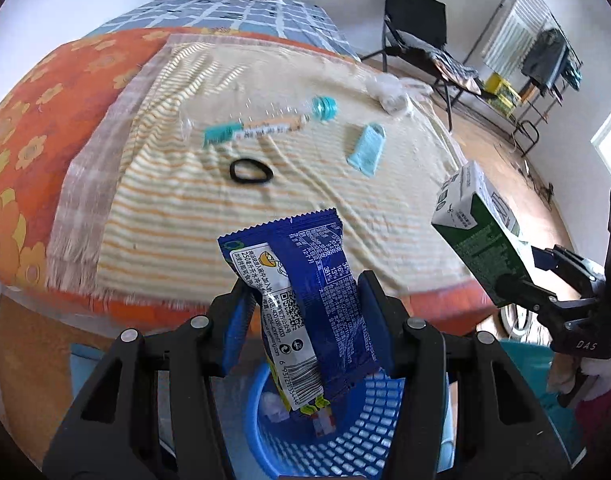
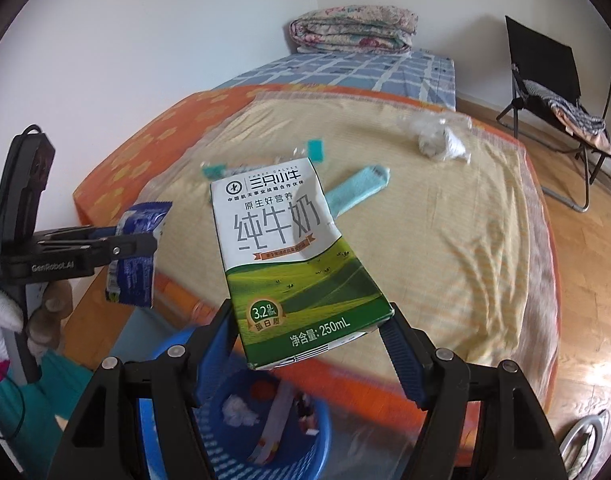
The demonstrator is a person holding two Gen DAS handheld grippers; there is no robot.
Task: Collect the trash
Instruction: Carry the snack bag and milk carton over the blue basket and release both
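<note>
Left claw (image 1: 305, 312) pinching a blue snack wrapper (image 1: 305, 300), pads pressed on its sides; wrapper hangs directly above the blue mesh basket (image 1: 369, 432), lower end dipping inside its rim; right claw (image 2: 309, 332) clamped on a green-and-white milk carton (image 2: 289, 248), tilted, held above and just to the bed side of the basket; basket sits on the floor at the foot of the bed (image 1: 33, 120), some scraps already inside; further from the basket, on the striped towel (image 1: 177, 216): black hair tie (image 1: 251, 171), clear plastic bottle with teal cap (image 1: 261, 122), light blue sock (image 1: 367, 148), crumpled clear plastic (image 1: 389, 92) farthest from the basket; black folding chair (image 1: 417, 24) beyond the bed.
</note>
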